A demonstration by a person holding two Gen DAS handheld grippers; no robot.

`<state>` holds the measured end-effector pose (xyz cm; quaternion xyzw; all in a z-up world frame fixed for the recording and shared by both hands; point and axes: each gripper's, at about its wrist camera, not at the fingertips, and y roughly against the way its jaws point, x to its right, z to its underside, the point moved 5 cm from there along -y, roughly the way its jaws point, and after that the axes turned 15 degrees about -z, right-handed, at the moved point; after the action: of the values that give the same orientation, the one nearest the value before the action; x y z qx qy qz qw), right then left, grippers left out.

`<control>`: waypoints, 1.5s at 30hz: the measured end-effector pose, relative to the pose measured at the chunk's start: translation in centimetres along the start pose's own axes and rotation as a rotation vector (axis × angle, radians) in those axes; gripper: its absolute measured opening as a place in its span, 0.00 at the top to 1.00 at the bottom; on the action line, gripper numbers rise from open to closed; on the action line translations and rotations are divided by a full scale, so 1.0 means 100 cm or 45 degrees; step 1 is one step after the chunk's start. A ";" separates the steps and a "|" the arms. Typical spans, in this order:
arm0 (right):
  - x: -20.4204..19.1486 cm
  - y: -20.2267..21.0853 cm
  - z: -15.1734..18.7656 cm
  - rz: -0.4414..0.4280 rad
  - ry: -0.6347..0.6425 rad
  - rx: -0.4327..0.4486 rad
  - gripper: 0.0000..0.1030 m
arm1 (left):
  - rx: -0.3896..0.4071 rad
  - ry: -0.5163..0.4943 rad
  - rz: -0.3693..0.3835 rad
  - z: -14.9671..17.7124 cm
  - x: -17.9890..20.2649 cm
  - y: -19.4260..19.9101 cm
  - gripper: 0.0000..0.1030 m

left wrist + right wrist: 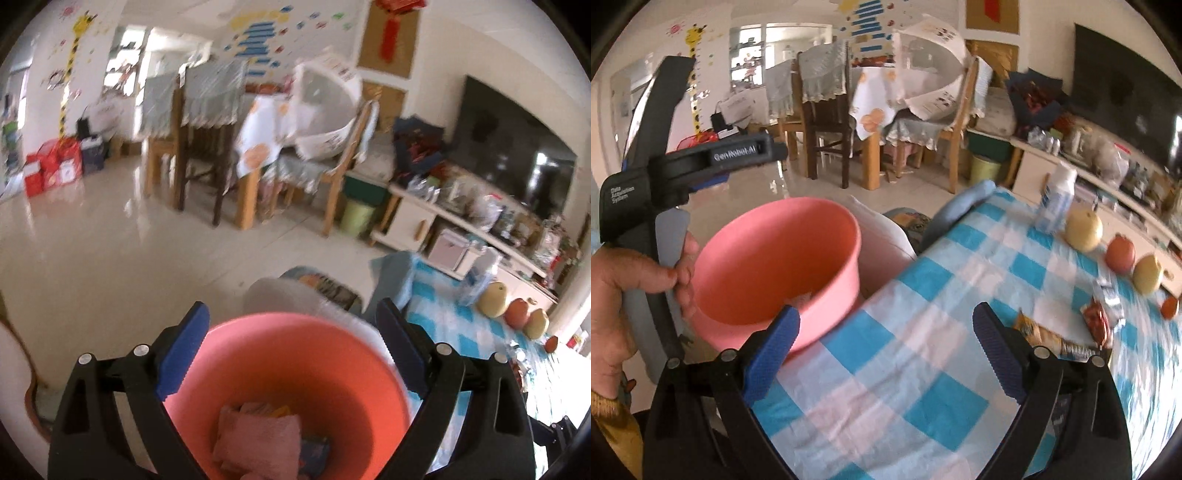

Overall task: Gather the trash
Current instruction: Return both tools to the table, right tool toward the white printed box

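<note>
Blue-checked tablecloth (923, 314) in a dining room; both grippers' fingers (997, 354) spread wide, empty.

The round pink plastic bowl (775, 266) looks smooth and matt; the blue-checked tablecloth (923, 350) is thin and creased, and the far pale floor tiles (92, 240) shine glossy.

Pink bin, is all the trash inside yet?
Not all. The pink bin already has crumpled paper in it. Both the left gripper and the right gripper are open and hold nothing. Snack wrappers lie on the checkered tablecloth near the fruit, waiting to be collected.
</note>
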<state>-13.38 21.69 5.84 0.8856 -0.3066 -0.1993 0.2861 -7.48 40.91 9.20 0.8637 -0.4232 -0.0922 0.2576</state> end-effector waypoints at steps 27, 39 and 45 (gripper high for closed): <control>0.067 0.093 0.035 0.084 -0.132 0.159 0.05 | 0.033 -0.345 0.200 0.042 0.130 0.036 0.10; 0.114 0.125 0.049 0.082 -0.286 0.215 0.05 | -0.010 -0.360 0.323 0.063 0.182 0.049 0.10; 0.143 0.144 0.059 0.117 -0.391 0.241 0.05 | -0.029 -0.390 0.367 0.076 0.204 0.054 0.10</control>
<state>-12.16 0.71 7.89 0.8528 -0.4042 -0.2893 0.1601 -1.32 19.52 6.75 0.7670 -0.5757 -0.1896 0.2106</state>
